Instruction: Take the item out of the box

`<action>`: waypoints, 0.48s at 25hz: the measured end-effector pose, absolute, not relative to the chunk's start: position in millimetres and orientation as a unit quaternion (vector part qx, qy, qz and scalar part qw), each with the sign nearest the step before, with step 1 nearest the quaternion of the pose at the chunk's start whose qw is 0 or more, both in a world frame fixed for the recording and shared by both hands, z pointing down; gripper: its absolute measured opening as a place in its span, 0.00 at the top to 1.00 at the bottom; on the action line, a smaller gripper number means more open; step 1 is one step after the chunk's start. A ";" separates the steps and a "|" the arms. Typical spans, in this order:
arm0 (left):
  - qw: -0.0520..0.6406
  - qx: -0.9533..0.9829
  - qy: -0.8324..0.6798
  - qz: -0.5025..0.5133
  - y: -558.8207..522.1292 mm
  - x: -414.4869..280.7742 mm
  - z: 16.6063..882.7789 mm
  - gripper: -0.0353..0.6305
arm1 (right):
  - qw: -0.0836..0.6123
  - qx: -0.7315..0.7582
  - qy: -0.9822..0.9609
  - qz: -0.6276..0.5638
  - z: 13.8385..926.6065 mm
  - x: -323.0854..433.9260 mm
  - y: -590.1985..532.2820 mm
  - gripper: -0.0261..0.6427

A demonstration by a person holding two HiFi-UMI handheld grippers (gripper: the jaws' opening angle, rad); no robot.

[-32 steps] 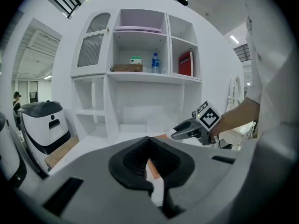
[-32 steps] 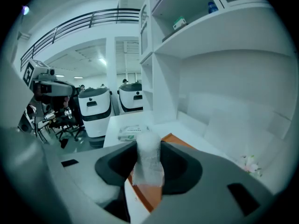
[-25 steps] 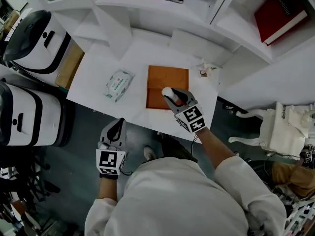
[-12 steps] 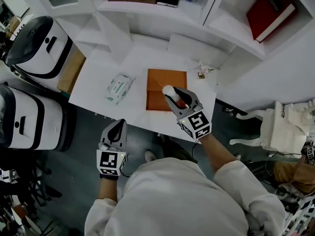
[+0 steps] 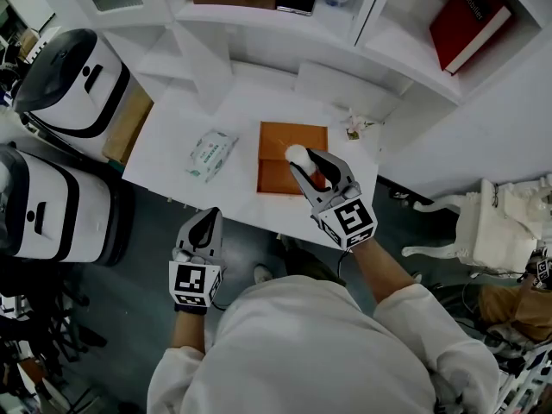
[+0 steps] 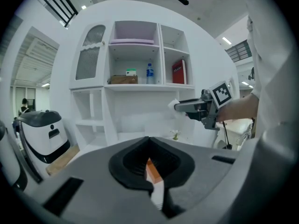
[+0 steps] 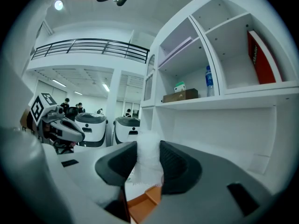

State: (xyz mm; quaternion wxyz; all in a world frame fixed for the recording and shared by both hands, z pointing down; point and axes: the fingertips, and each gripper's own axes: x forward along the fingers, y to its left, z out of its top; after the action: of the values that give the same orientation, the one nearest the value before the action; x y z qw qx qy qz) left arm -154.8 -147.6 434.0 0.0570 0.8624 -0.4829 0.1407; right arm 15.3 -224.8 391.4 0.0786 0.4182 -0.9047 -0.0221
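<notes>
An open orange box (image 5: 278, 172) lies on the white table (image 5: 172, 141). My right gripper (image 5: 302, 164) hovers over the box's near half, shut on a white, soft-looking wrapped item (image 5: 295, 153). In the right gripper view that item (image 7: 148, 158) fills the gap between the dark pads, with the orange box (image 7: 142, 205) below. My left gripper (image 5: 205, 224) hangs below the table's front edge, shut and holding nothing. From the left gripper view, the closed jaws sit low, and the right gripper (image 6: 183, 106) shows ahead with the white item (image 6: 174, 104) at its tip.
A pack of wet wipes (image 5: 210, 154) lies left of the box. A small flower ornament (image 5: 355, 128) sits at the table's back right. White shelves hold a red book (image 5: 466, 22). Two white-and-black machines (image 5: 60, 74) stand at the left, a white chair (image 5: 504, 224) at the right.
My right gripper has drawn a little back toward me with the white item still in it. The left gripper has stayed in place.
</notes>
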 end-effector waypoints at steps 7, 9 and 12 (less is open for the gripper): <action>0.057 0.862 -0.485 0.139 -147.6 -154.1 433.8 0.94 | 0.072 0.415 -0.906 -0.029 383.4 13.0 -223.8 0.71; 0.057 0.862 -0.484 0.138 -148.2 -153.0 434.0 0.94 | 0.073 0.415 -0.907 -0.030 383.6 13.2 -224.4 0.71; 0.057 0.862 -0.484 0.139 -149.1 -152.6 434.6 0.94 | 0.074 0.414 -0.907 -0.030 384.4 13.1 -225.2 0.71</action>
State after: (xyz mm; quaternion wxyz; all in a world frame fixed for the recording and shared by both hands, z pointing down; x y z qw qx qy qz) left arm -152.6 -149.1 434.6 0.0571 0.8618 -0.4845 0.1388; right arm 13.1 -225.2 384.4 0.0738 0.4140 -0.9068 -0.0300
